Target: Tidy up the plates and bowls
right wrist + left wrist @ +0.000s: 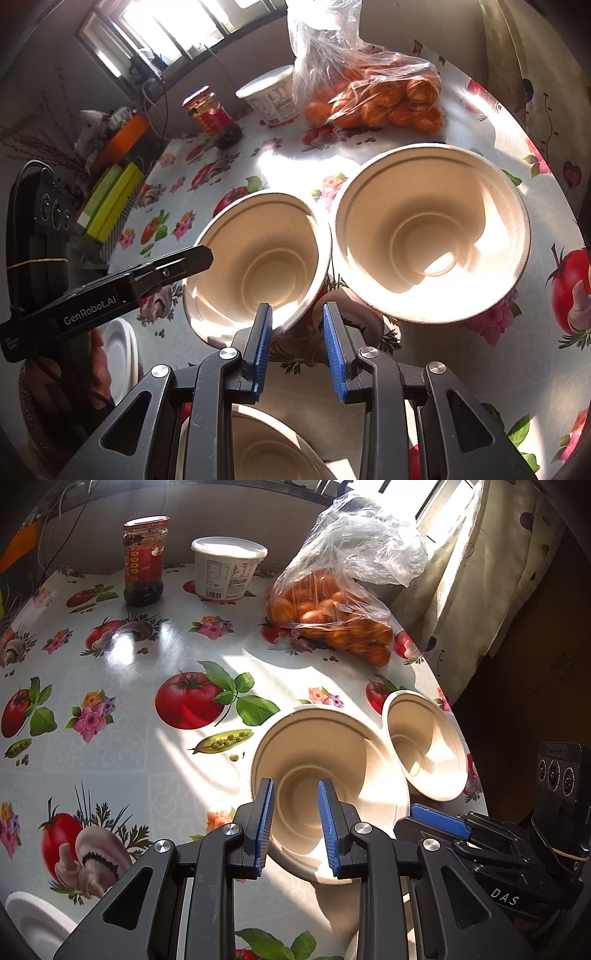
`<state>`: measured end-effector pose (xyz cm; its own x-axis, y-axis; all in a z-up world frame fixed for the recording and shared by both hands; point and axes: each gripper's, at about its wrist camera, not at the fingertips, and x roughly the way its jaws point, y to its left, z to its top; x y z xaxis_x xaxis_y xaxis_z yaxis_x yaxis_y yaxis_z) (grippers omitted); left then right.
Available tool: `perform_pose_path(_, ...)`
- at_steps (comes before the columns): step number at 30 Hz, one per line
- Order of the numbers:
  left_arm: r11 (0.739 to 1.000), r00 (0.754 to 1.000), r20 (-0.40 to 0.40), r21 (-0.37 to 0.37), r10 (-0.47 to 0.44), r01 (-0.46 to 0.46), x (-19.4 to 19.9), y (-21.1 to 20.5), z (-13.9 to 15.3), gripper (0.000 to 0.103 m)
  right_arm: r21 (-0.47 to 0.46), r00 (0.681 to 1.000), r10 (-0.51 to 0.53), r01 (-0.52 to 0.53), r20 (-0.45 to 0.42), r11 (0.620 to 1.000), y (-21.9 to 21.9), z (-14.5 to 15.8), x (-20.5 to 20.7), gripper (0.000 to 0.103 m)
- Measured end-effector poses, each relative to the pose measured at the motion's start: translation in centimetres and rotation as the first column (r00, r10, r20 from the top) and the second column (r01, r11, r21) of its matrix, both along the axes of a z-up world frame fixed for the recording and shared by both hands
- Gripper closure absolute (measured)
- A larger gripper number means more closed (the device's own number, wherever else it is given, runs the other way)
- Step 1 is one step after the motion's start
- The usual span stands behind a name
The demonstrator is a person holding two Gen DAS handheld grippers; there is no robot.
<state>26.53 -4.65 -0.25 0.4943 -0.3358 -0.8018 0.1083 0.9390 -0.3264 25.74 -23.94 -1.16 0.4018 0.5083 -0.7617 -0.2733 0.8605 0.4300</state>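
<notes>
1. Where sunlight falls across the table (122, 716), two beige pulp bowls sit side by side near its edge: the near bowl (325, 775) and the far bowl (424, 746).
2. Left tongs (295, 827) hover over the near bowl, blue pads apart, gripping nothing; right tongs (297, 350) hover just short of both bowls, likewise parted and empty.
3. Only the right wrist view shows a third bowl (266, 443) beneath the tongs and white plates (120, 350) at left.
</notes>
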Motion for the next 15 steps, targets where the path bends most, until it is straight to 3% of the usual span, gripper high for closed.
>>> perform_pose_path(4, 0.999, 1.0, -0.016, 0.037, 0.024, -0.023, 0.15, -0.04, -0.44, 0.078, -0.004, 1.0, -0.001, 0.001, -0.002, 1.0, 0.01, -0.09, -0.02, 0.075)
perform_pose_path(10, 0.999, 0.999, -0.013, 0.032, 0.03, -0.029, -0.17, -0.02, -0.56, 0.079, -0.017, 1.0, -0.007, 0.007, -0.002, 1.0, -0.05, -0.13, -0.02, 0.075)
perform_pose_path(15, 0.997, 0.999, -0.007, 0.061, 0.04, -0.039, -0.25, -0.11, -0.55, 0.099, -0.021, 1.0, -0.01, 0.009, -0.011, 1.0, -0.19, -0.32, -0.03, 0.08)
